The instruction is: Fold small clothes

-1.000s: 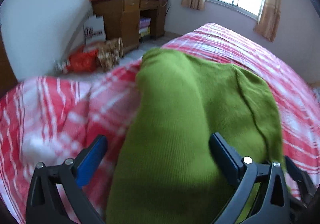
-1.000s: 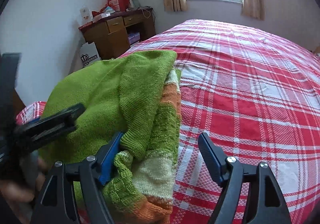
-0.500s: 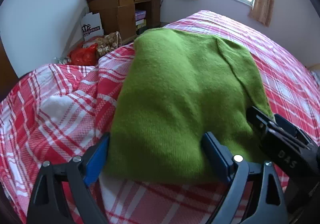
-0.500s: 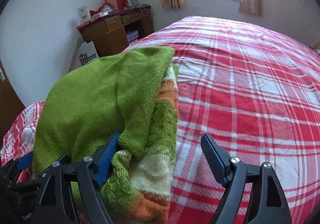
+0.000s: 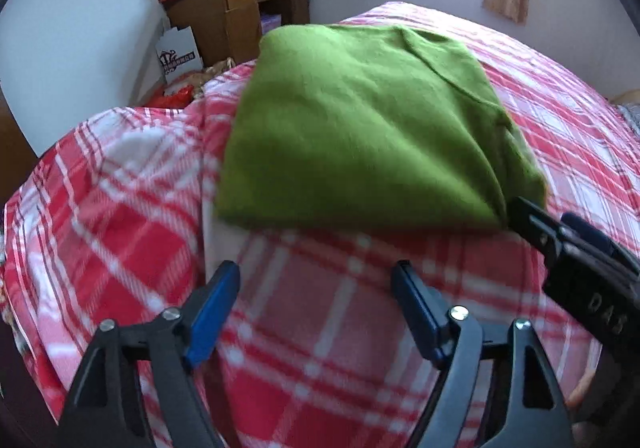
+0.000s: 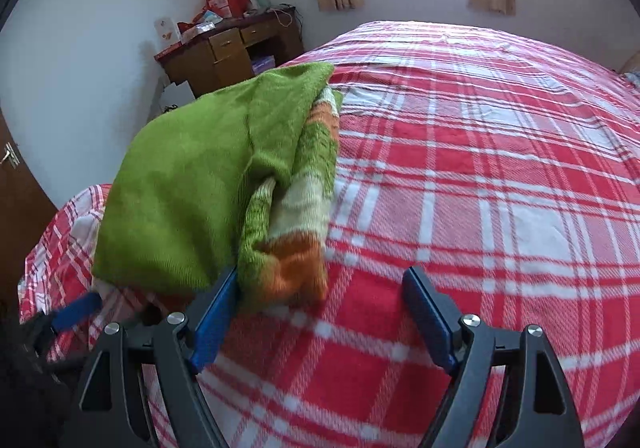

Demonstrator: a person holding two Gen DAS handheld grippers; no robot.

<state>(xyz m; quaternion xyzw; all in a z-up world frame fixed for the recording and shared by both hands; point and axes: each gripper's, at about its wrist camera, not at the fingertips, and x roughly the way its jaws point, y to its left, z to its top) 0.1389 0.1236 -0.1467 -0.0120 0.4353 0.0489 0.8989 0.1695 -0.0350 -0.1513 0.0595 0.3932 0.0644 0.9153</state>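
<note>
Wide plaid bedspread (image 6: 500, 175) is lying bare to the right of the folded green sweater (image 5: 360, 119) — plenty of passage there, all the way toward the window wall. The sweater is bulking up as the one obstacle on the bed, its striped edge facing that free stretch. In front of it a strip of bedspread is showing bare. On the sweater's left the bed is dropping off toward the wooden desk (image 5: 240, 11) and floor clutter — tighter going.

Green sweater (image 5: 360, 119) with orange-and-cream knit bands lies on a red-and-white plaid bedspread (image 6: 480, 175).
</note>
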